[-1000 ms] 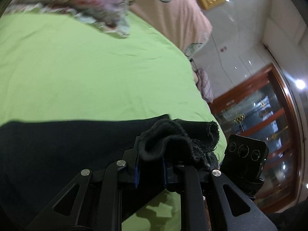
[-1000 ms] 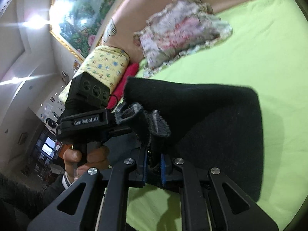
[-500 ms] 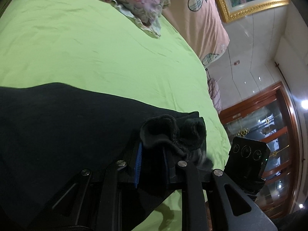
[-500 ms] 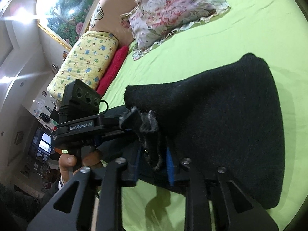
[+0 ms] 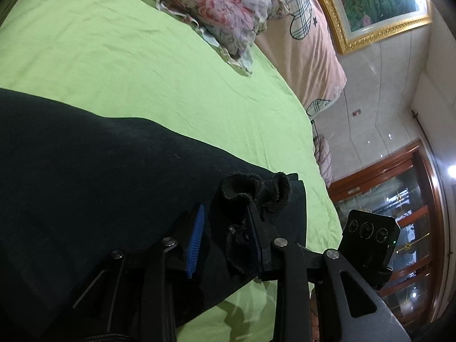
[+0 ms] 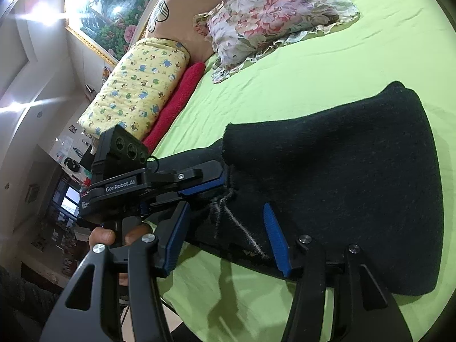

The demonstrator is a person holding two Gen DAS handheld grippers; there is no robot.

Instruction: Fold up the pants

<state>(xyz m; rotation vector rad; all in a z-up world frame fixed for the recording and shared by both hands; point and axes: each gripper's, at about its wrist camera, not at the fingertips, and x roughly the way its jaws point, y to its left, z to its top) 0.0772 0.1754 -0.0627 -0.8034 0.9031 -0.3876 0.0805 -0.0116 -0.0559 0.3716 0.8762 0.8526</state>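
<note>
Pants (image 6: pixel 356 171) lie dark; folds are hard to see. Both claws, left (image 5: pixel 225 228) and right (image 6: pixel 225 228), have just been opening, cloth loose between.

Pants (image 6: pixel 342 176): matt black knit cloth, fuzzy, frayed at the hem. Bed sheet (image 5: pixel 142 65): smooth green cloth, faintly creased. Hand-held gripper (image 6: pixel 228 245): matt black, probably plastic, with ribbed blue pads (image 6: pixel 275 238) and bright metal screws. Beyond it, a floral cloth pillow (image 6: pixel 270 17).
</note>
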